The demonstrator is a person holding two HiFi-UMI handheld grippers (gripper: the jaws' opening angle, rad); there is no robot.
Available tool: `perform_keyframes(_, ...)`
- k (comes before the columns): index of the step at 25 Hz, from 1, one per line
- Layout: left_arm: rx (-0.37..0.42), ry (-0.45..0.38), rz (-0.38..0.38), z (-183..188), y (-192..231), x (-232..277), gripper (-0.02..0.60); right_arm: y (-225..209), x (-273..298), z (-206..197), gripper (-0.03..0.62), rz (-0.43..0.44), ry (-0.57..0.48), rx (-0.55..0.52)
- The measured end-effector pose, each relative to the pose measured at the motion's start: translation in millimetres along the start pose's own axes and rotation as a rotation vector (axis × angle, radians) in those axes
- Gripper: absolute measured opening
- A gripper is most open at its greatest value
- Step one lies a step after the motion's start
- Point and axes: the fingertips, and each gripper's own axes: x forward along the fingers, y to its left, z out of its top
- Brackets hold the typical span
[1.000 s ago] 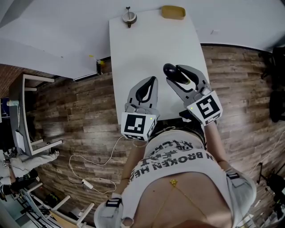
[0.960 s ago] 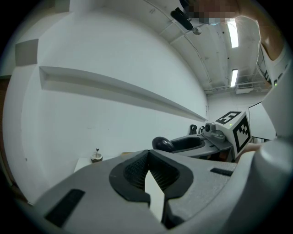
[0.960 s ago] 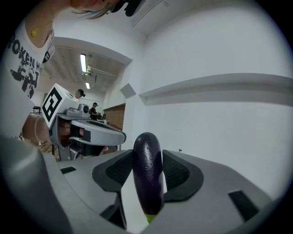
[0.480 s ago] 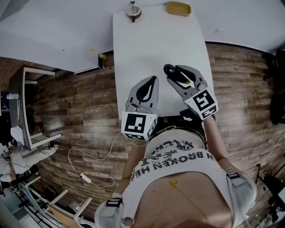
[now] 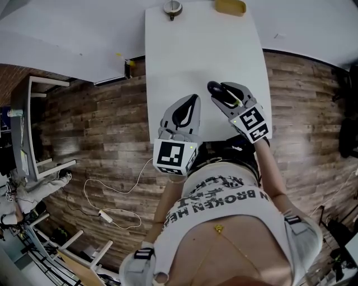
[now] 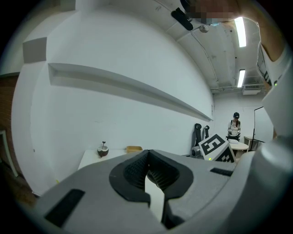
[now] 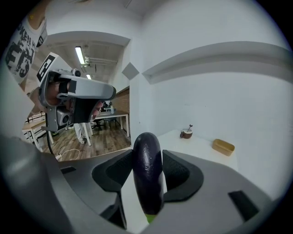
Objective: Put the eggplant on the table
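A dark purple eggplant (image 7: pixel 147 173) stands upright between the pads of my right gripper (image 7: pixel 147 156), which is shut on it, green stem end down. In the head view the eggplant (image 5: pixel 214 88) pokes out of the right gripper (image 5: pixel 221 93) above the near right part of the white table (image 5: pixel 190 50). My left gripper (image 5: pixel 193 99) hovers beside it to the left over the table's near edge. Its jaws meet at the tips with nothing between them in the left gripper view (image 6: pixel 147 155). Whether the eggplant touches the tabletop is hidden.
A small brown cup (image 5: pixel 172 7) and a tan box (image 5: pixel 230 6) sit at the table's far end against the white wall. Wood floor lies on both sides, with a white cable (image 5: pixel 112 206) and a white desk frame (image 5: pixel 33 139) to the left.
My right gripper has sunk toward the table with the eggplant; its marker cube looks smaller and further away. The left gripper has barely shifted.
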Motion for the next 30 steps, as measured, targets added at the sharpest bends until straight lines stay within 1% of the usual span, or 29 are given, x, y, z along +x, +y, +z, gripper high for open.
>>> perform_keyframes(8, -0.018, 0.006, 0.023, -6.4, 4.7, -10.7, 0.006, 6.9, 19.2, -39.1, 0.202, 0.035, 0.089, 0.024)
perform_keyframes(14, -0.028, 0.018, 0.042, -15.9, 9.4, -19.0, 0.006, 9.7, 31.8, -72.0, 0.202, 0.057, 0.172, 0.018)
perform_keyframes(19, -0.029, 0.024, 0.047, -20.8, 9.2, -26.0, 0.006, 12.3, 41.1, -91.6, 0.202, 0.067, 0.218, 0.003)
perform_keyframes(30, -0.036, 0.042, 0.058, -29.1, 12.1, -33.5, 0.006, 22.3, 65.2, -133.2, 0.202, 0.124, 0.349, -0.010)
